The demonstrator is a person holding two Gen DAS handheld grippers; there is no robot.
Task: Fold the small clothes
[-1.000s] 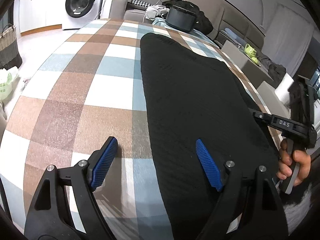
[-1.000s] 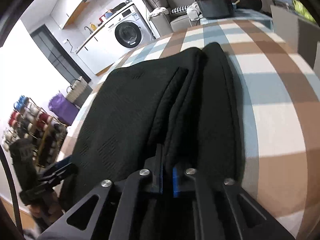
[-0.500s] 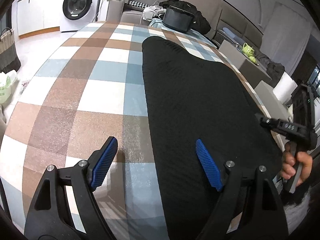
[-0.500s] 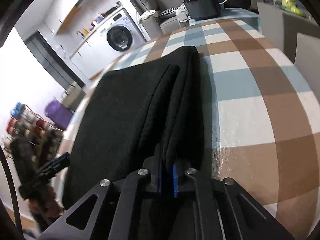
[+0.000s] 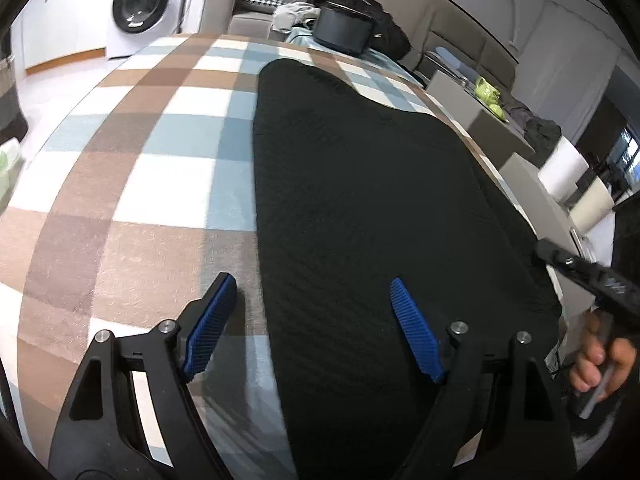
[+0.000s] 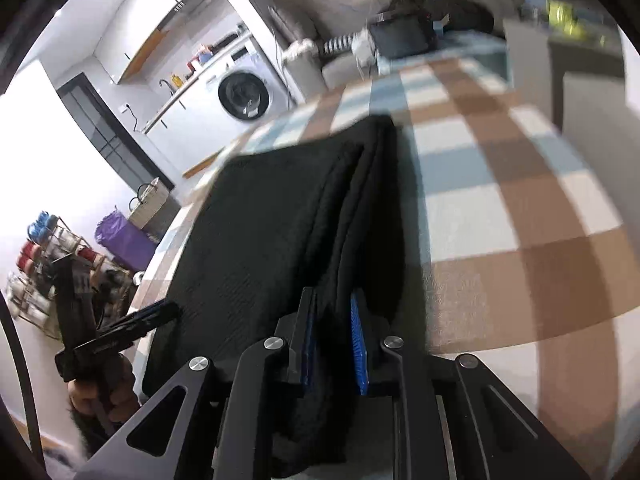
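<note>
A black knit garment (image 5: 360, 200) lies lengthwise on the checked tablecloth (image 5: 152, 184), with a folded double edge (image 6: 372, 184) along its right side. My left gripper (image 5: 310, 304) hovers over the near left edge. Its jaws are closing but still wide, one pad over the cloth, one over the table, neither pressing. In the right wrist view my right gripper (image 6: 332, 320) is at the near end of the folded edge. Its jaws are opening, the fold sits loosely between the blue pads (image 6: 358, 332). Each gripper shows in the other's view, held by a hand (image 5: 600, 360).
A washing machine (image 5: 144, 4) stands far left, and a sofa with a black bag (image 5: 344, 32) lies beyond the table. A low grey table (image 5: 472, 104) is on the right. A wicker basket (image 6: 154, 204), a purple bag (image 6: 124, 236) and a spool rack (image 6: 52, 256) stand on the floor.
The right gripper's jaws, shut on the folded edge before, have parted a little while it drew back. The left jaws have narrowed slightly.
</note>
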